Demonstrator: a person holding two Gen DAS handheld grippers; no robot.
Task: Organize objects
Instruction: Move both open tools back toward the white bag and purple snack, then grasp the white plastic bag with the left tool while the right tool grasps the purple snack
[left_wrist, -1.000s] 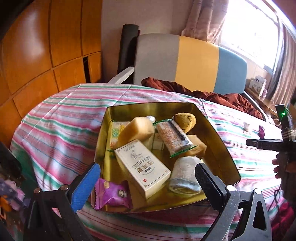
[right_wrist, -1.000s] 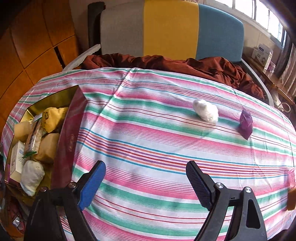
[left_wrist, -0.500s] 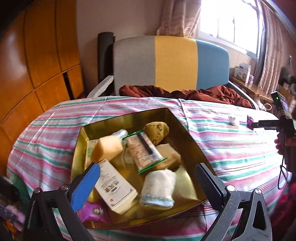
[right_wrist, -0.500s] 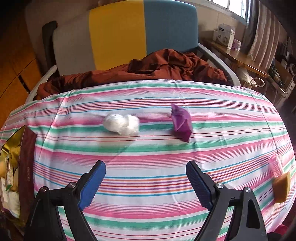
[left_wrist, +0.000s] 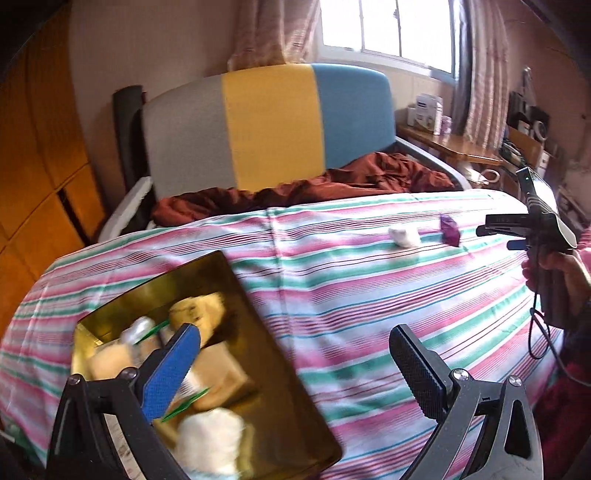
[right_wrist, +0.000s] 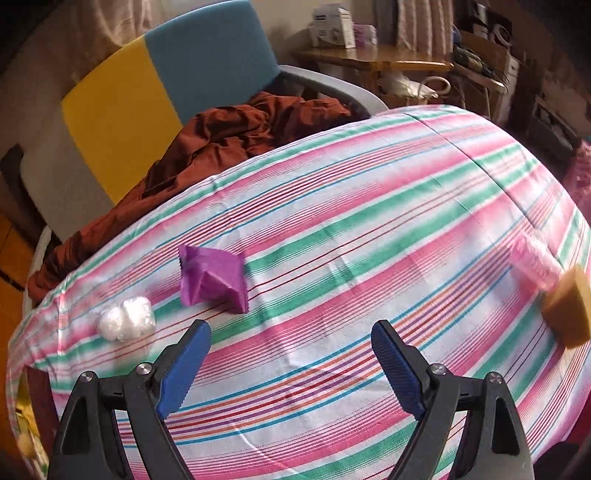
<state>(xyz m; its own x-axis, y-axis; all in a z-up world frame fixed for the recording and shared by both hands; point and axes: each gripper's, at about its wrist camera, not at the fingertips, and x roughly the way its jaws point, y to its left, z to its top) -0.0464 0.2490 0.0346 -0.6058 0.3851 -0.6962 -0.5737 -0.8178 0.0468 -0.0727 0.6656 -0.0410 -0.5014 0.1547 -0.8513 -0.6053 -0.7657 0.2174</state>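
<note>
Purple crinkled foil packet (right_wrist: 212, 278) & white plastic-wrapped ball (right_wrist: 126, 324) are lying on striped desk (right_wrist: 332, 240); right hand-held gripper (right_wrist: 290, 360) and left hand-held gripper (left_wrist: 295, 363) are gaping wide, empty, gold tin box (left_wrist: 280, 376) below left.

Purple packet (right_wrist: 212, 277) beside white wad (right_wrist: 126, 323)

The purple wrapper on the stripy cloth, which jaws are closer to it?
Right. The right gripper hovers open just in front of the purple wrapper. The left gripper is far back by the gold box.
</note>
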